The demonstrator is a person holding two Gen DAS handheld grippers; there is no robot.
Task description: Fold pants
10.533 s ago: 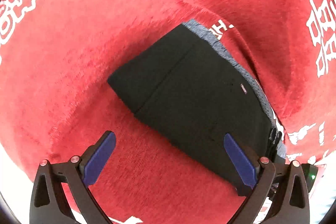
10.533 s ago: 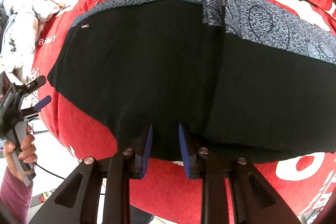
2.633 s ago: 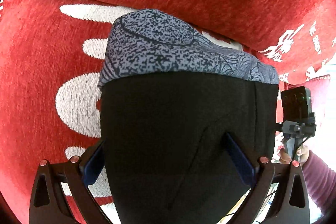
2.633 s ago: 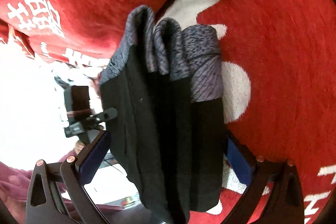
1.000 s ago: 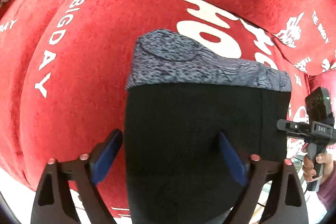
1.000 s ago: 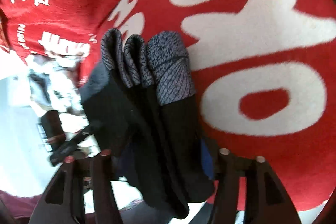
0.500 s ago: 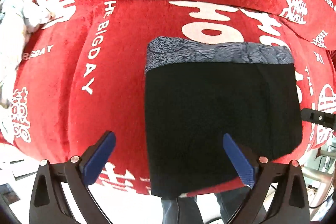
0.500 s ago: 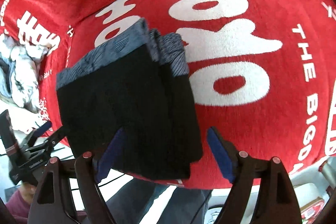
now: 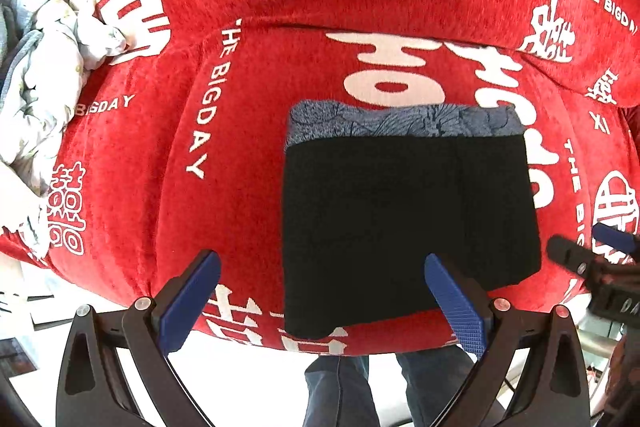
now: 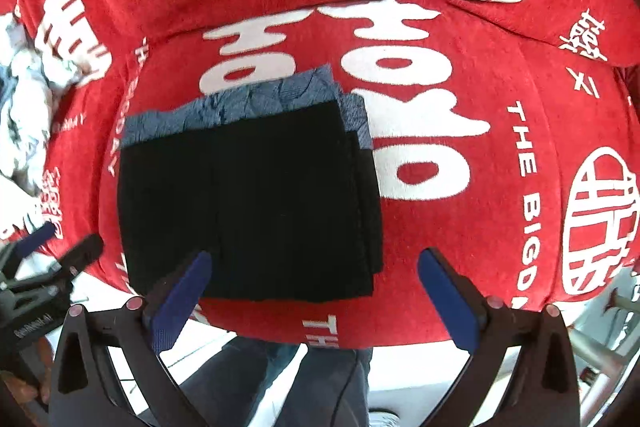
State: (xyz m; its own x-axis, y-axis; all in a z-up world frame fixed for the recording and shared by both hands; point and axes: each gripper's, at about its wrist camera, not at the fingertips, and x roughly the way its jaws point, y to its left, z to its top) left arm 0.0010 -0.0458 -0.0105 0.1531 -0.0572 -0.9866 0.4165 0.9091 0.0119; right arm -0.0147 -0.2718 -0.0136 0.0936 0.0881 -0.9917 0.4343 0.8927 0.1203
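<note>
The black pants (image 9: pixel 404 223) with a grey patterned waistband lie folded into a compact rectangle on the red sofa seat (image 9: pixel 248 131). They also show in the right wrist view (image 10: pixel 248 207). My left gripper (image 9: pixel 320 295) is open and empty, held back above the seat's front edge, its right finger over the pants' near edge. My right gripper (image 10: pixel 312 291) is open and empty, also held back at the pants' near edge. The right gripper shows at the right edge of the left wrist view (image 9: pixel 592 259), and the left gripper at the left edge of the right wrist view (image 10: pixel 44 267).
The sofa cover is red with white lettering. A crumpled white and grey cloth (image 9: pixel 44 67) lies on the seat at far left, also in the right wrist view (image 10: pixel 24 107). The person's legs (image 9: pixel 384 387) stand before the sofa's front edge.
Both grippers have let go of the folded pants and pulled back and up. The pants now lie flat on the seat, farther away in both views.
</note>
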